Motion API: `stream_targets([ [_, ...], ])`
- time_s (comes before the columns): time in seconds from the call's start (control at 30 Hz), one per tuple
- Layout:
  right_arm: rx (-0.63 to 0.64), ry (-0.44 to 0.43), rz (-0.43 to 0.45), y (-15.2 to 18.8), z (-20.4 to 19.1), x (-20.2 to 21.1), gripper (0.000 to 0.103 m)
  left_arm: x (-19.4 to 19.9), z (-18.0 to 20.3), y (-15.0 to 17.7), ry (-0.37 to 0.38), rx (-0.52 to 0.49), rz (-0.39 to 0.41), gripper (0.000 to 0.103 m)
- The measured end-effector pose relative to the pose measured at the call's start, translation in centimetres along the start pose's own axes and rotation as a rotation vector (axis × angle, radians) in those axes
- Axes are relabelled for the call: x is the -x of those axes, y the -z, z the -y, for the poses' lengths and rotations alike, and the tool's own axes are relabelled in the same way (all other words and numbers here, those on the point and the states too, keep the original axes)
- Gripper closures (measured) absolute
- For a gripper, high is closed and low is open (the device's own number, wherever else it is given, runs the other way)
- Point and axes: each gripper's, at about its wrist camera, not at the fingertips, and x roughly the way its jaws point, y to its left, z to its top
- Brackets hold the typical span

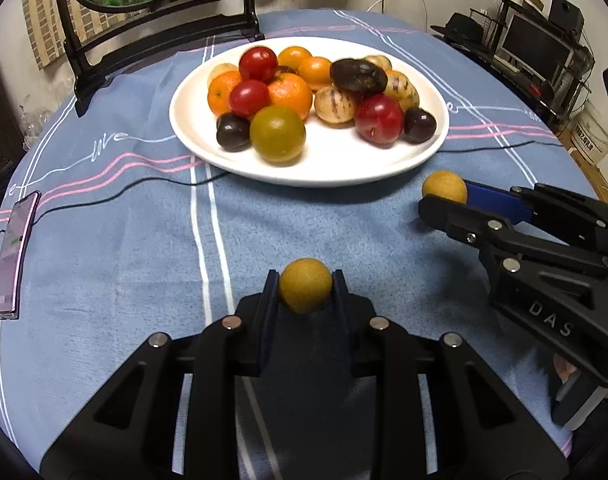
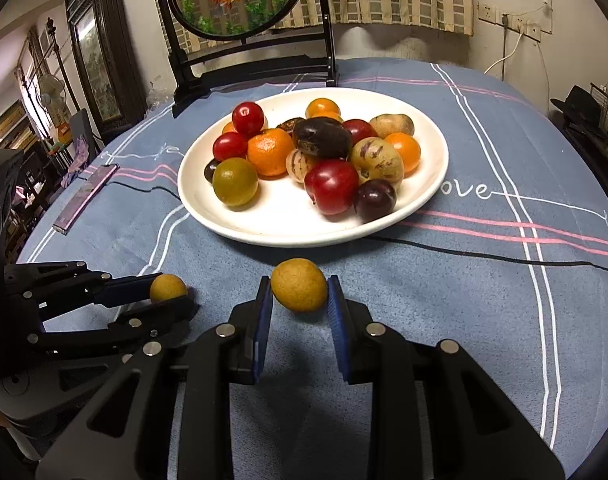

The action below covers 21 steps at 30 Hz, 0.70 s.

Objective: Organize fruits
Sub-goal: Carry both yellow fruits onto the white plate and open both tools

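From the left wrist, we see our left gripper clamped on a yellow fruit over the tablecloth, short of the white plate.

From the right wrist, our right gripper pinches another yellow fruit near that plate's rim.

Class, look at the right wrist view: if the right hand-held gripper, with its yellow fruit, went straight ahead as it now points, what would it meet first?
Probably the near rim of the white plate. The right hand-held gripper, holding the yellow fruit, points across bare tablecloth toward it; height is unclear, so it might pass over the rim.
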Motion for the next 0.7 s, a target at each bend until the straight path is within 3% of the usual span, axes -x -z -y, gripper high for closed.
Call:
stream_targets([
  [0.33, -0.031, -0.049, 0.076, -1.4, -0.4, 2.1, 0.075, 2.3, -0.8, -3.6, -0.008, -0.019, 0.085, 0.076],
  [0.6, 0.023, -0.027, 0.139, -6.0, -1.1, 3.0, 0.075, 1.5, -0.8, -8.7, -0.009, -0.014, 0.126, 0.076],
  [0.7, 0.020, -0.002, 0.147, -7.7, -0.4, 2.3, 0.075, 0.5, -1.4, -10.1, 0.010, 0.031, 0.121, 0.076],
])
